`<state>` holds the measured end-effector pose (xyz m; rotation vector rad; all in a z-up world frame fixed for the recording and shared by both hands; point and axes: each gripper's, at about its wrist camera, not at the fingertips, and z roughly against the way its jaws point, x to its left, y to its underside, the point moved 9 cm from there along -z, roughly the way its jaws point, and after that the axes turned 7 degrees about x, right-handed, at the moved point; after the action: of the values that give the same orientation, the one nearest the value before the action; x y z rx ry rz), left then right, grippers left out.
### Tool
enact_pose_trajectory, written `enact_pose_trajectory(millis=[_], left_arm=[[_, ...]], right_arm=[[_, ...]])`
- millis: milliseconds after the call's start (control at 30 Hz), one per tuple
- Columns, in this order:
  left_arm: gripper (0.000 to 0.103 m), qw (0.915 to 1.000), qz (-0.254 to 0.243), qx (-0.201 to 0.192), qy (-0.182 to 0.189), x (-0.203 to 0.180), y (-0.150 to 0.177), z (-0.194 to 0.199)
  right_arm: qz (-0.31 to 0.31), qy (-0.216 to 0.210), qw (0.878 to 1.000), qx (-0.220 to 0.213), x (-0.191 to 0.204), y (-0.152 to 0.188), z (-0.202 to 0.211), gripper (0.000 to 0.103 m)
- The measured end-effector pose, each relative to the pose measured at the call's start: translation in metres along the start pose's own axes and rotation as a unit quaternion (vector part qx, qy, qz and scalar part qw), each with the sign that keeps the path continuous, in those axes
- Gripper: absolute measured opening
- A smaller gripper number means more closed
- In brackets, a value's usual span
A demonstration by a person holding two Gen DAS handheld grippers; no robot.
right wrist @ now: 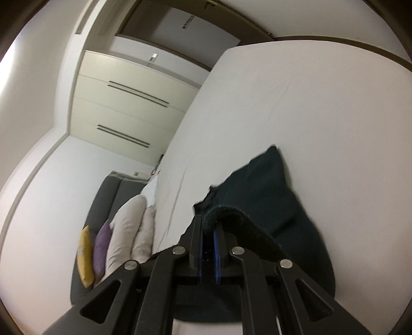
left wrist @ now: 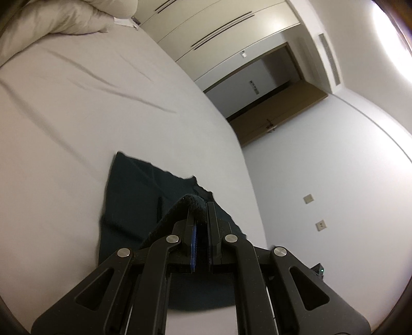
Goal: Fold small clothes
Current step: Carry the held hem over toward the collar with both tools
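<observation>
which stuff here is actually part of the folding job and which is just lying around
In the job:
- dark garment, spread on the bed sheet
- left gripper, shut on its ribbed edge
- right gripper, shut on the ribbed edge too

Lying about:
- white pillows
- purple cushion
- yellow cushion
- wardrobe
- door

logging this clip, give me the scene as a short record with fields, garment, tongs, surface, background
garment: dark green garment, lying partly on the bed, one ribbed edge lifted at each side
left tongs: shut on the garment's ribbed edge
right tongs: shut on another part of that edge
surface: white bed sheet, lightly creased
bedding: bunched cream duvet at the far end of the bed
cushions: yellow cushion and purple cushion beside the bed
background: cream wardrobe, wooden door
</observation>
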<state>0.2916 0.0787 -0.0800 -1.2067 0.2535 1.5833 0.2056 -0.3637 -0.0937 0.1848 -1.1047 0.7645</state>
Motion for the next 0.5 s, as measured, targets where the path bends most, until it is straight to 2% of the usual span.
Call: enact_pose_trajectory(millis=[267, 500], left_arm=[[0.004, 0.9981, 0.033, 0.024, -0.046, 0.047, -0.061, -0.092], [0.005, 0.9946, 0.049, 0.045, -0.080, 0.091, -0.079, -0.156]], right_arm=[[-0.019, 0.050, 0.998, 0.011, -0.027, -0.058, -0.085, 0.008], [-0.029, 0.094, 0.995, 0.025, -0.052, -0.084, -0.134, 0.008]])
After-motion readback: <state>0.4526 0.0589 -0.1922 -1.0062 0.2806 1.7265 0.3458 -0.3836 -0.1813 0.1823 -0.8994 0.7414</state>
